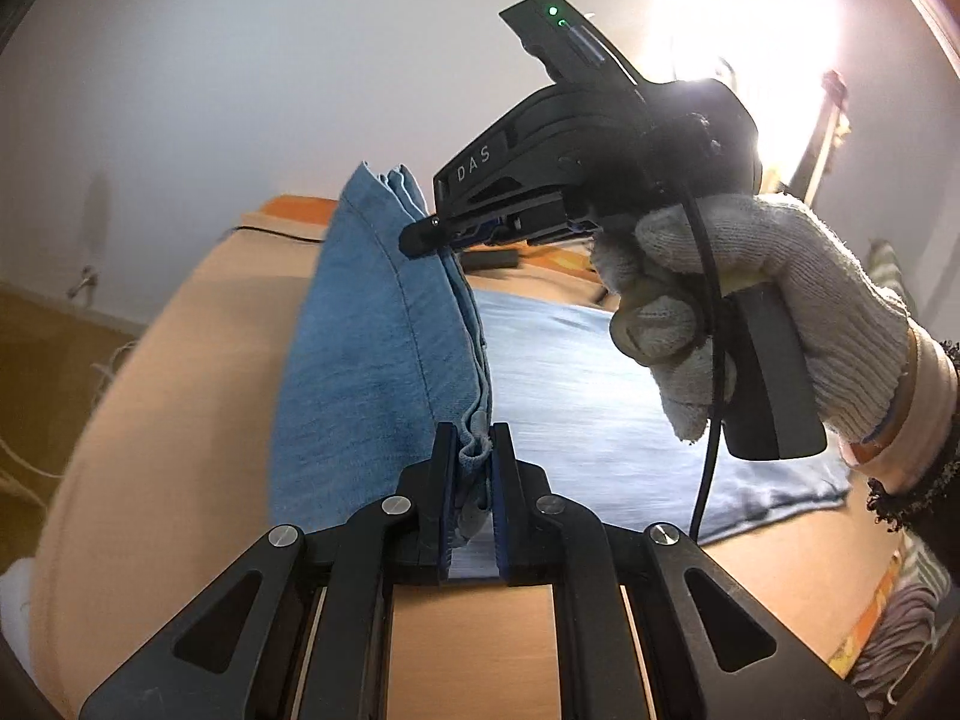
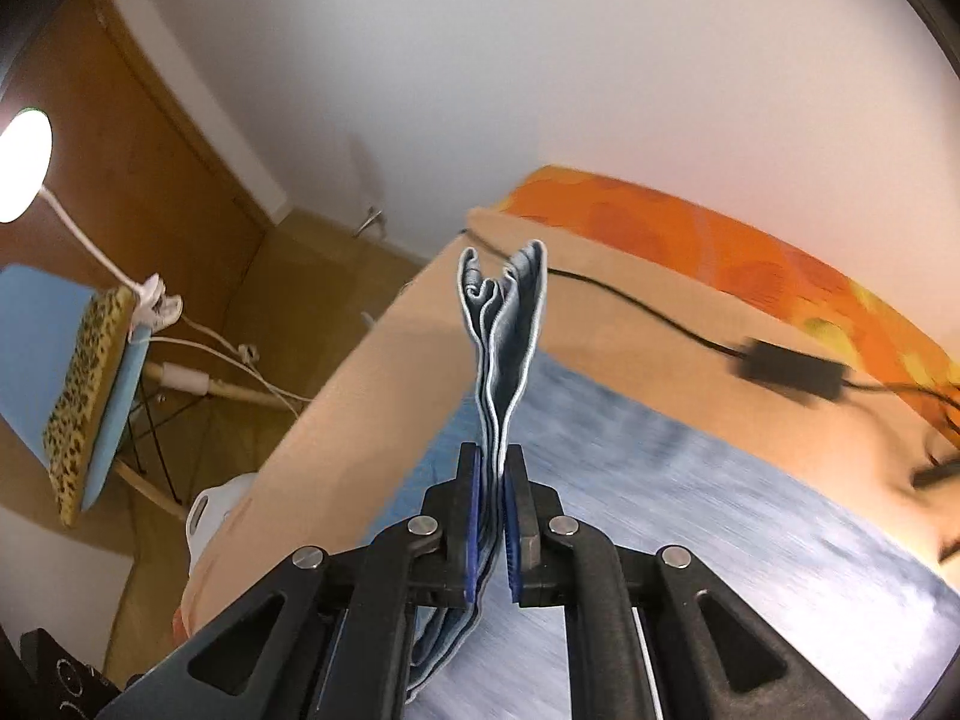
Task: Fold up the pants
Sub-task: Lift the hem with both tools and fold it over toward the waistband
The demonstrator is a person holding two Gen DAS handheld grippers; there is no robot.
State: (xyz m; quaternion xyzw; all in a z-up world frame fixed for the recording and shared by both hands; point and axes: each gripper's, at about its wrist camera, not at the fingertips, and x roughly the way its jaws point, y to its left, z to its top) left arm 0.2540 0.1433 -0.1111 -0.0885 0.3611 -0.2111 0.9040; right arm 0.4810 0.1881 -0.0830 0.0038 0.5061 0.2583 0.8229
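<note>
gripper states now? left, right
Left gripper: shut on the pants.
Right gripper: shut on the pants' stacked edge.

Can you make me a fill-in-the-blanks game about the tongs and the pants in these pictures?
1. Both tongs are pinching the blue ____.
2. The hand holding the right tongs wears a white ____.
3. The left tongs are ____ on the denim edge, not open.
4. Behind the right tongs, a black ____ runs across the tan bed to a small black box.

Missing words: pants; glove; shut; cable
</note>
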